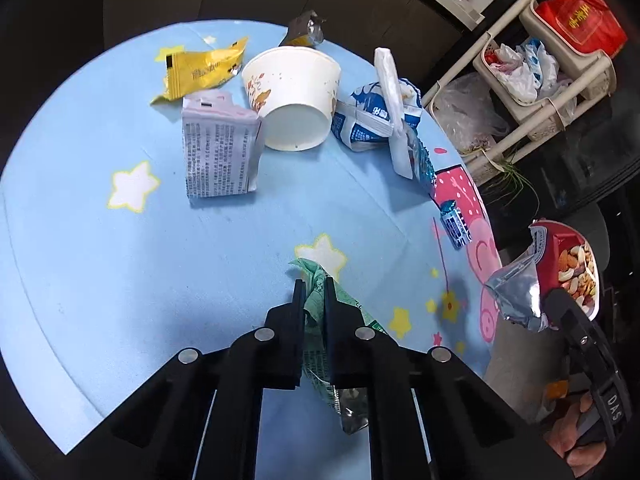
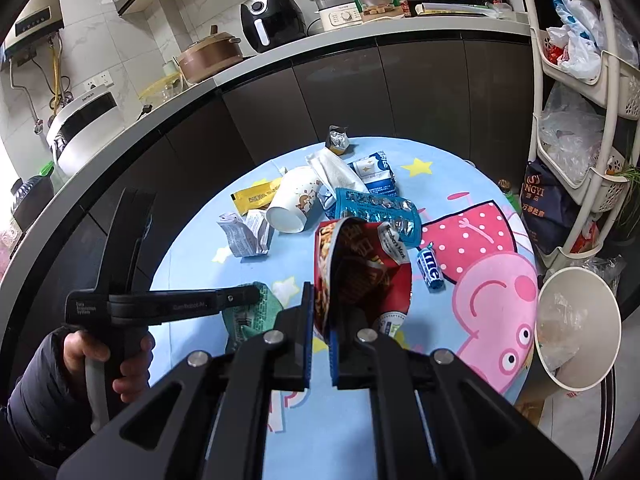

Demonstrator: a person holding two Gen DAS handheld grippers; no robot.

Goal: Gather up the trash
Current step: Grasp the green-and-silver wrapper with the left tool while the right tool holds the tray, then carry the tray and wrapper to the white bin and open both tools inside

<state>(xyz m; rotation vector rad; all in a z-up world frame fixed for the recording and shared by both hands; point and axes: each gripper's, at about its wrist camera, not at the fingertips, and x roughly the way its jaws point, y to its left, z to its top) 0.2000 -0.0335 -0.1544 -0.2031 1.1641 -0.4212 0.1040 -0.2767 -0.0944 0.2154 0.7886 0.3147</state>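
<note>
Currently we find both grippers loaded: the left gripper (image 1: 314, 296) pinches the green wrapper (image 1: 320, 320) on the table (image 1: 120, 260), the right gripper (image 2: 320, 320) clamps the red nut bag (image 2: 360, 272). Next, we judge, both loads go to the white bin (image 2: 576, 328) beside it.

table (image 1: 100, 260): blue cartoon cloth | on it: paper cup (image 1: 294, 96), wrappers

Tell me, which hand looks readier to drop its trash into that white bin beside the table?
Probably the right. The right gripper already holds the red nut bag near the table edge closest to the white bin. The left gripper pinches the green wrapper farther from it.
</note>
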